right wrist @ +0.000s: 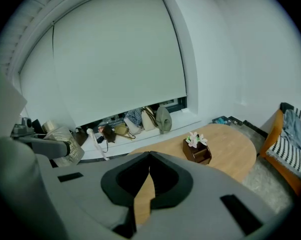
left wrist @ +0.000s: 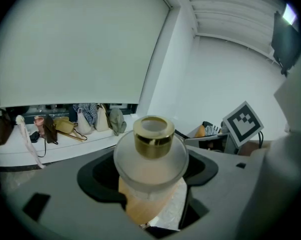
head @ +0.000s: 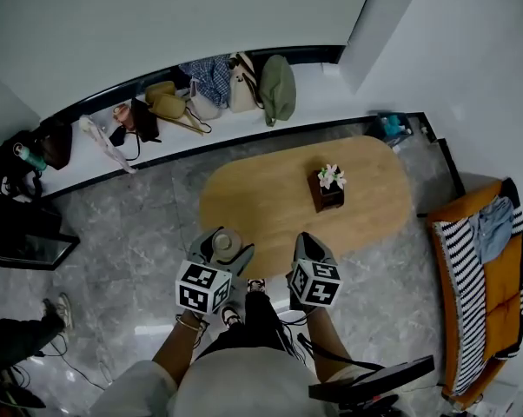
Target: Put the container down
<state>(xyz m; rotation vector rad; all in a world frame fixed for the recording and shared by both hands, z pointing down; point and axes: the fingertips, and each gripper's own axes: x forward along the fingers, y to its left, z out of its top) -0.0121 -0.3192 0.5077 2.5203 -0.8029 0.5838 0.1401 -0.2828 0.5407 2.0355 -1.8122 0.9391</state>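
- Spreading under everything is a grey stone floor [head: 131,250].
- An oval wooden table [head: 261,202] stands on it, just ahead of the person.
- An orange sofa [head: 500,298] with a striped cloth sits at the right edge, apart from the table.
- A white ledge [head: 235,129] runs along the wall beyond the table, with several bags [head: 244,81] in a row on it.
- The left gripper [head: 226,244] is held up over the table's near edge, its jaws clamped on either side of the container.
- The right gripper [right wrist: 149,156] is beside it, with its jaw tips met and nothing between them.
- A dark wooden box [head: 327,194] holding pale flowers stands on the table's right half.
- The container [left wrist: 151,154] is a frosted jar with a gold cap. It is upright in the left gripper's jaws and not touching the table.
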